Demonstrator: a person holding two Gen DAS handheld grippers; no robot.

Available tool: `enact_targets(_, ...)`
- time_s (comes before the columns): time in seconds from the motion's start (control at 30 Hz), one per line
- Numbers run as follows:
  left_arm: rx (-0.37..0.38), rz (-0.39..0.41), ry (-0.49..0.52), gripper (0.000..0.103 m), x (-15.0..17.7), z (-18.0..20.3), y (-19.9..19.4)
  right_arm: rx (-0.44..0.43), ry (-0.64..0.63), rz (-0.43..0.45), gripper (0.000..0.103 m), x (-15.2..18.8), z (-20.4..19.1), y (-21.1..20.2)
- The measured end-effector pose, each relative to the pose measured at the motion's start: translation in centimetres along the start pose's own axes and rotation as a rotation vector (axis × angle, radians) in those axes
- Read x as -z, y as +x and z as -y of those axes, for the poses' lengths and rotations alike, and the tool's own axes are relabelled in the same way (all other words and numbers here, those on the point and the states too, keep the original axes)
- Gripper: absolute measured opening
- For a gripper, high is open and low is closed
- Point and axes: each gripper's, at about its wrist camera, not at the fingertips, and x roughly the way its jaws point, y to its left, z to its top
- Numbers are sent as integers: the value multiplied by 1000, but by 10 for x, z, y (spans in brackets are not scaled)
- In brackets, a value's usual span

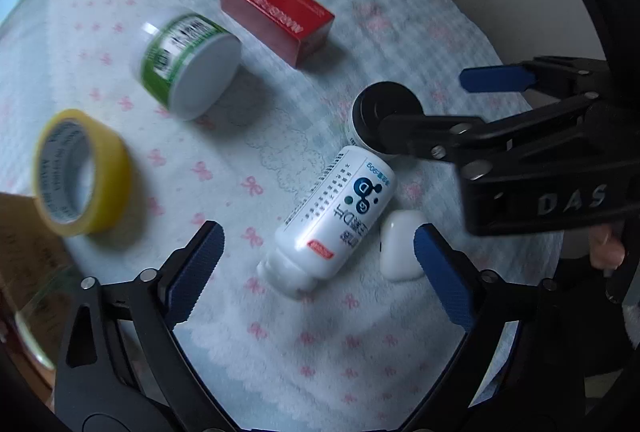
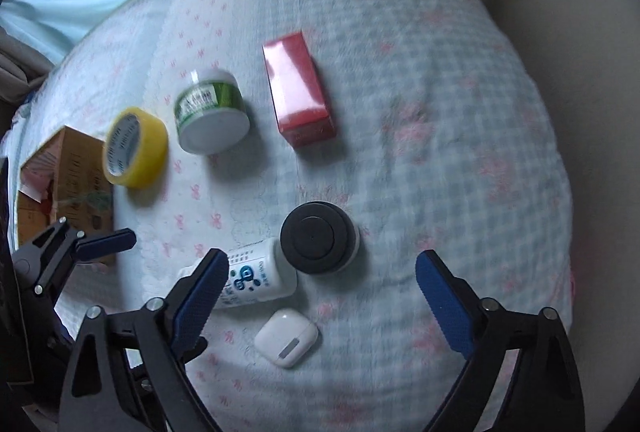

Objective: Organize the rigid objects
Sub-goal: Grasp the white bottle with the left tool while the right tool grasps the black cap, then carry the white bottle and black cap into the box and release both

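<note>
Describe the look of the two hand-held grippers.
Both match: the left hand-held gripper and right hand-held gripper have black linkage frames with silver rivets and blue ribbed finger pads. The right one's body carries raised "DAS" lettering.

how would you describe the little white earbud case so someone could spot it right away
Start at the checked blanket with pink bows, then find the white bottle lying on its side near its front. The earbud case sits just beside that bottle: a small, smooth, rounded white pebble shape with no label, unlike the printed bottle.
</note>
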Motion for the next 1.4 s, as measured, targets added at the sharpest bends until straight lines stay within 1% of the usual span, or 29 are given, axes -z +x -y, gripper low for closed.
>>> enact_targets(0.07,30,-15,4,88,-2,-2,15,-5,10,-30,84,-2,1,21)
enact_targets(0.2,75,-32,-6,85,-2,-5,37,-27,63,-56,77,-3,5,45)
enact_targets(0.3,76,-40,18,83,-3,-1,50,-38,84,-62,76,-4,6,54)
enact_targets(0.33,77,-43,28,80,-3,1,52,-40,88,-64,76,-5,6,57)
enact_targets(0.4,65,-43,55,79,-3,4,58,-40,83,-66,75,-6,4,60)
enact_targets(0.43,64,-38,68,78,-3,5,58,-40,80,-67,71,-6,3,63)
enact_targets(0.47,64,-33,81,75,-3,6,58,-48,82,-71,68,-6,3,66)
enact_targets(0.53,69,-31,111,69,-2,10,59,-55,94,-71,66,-7,5,68)
enact_targets(0.63,59,-32,134,66,-2,15,59,-52,106,-63,58,-6,8,70)
enact_targets(0.7,60,-34,139,64,-3,15,58,-65,112,-59,58,-6,10,71)
enact_targets(0.77,59,-33,141,58,-4,17,58,-73,117,-56,58,-7,13,71)
enact_targets(0.87,64,-24,119,53,-6,14,51,-77,123,-52,58,-7,17,69)
enact_targets(1.0,69,-13,68,52,-10,4,40,-80,142,-38,58,-9,25,63)
enact_targets(1.2,88,16,-42,51,-10,-21,21,-84,163,-9,58,-13,34,48)
enact_targets(1.4,68,58,-121,50,-5,-37,-5,-88,169,27,58,-10,29,28)
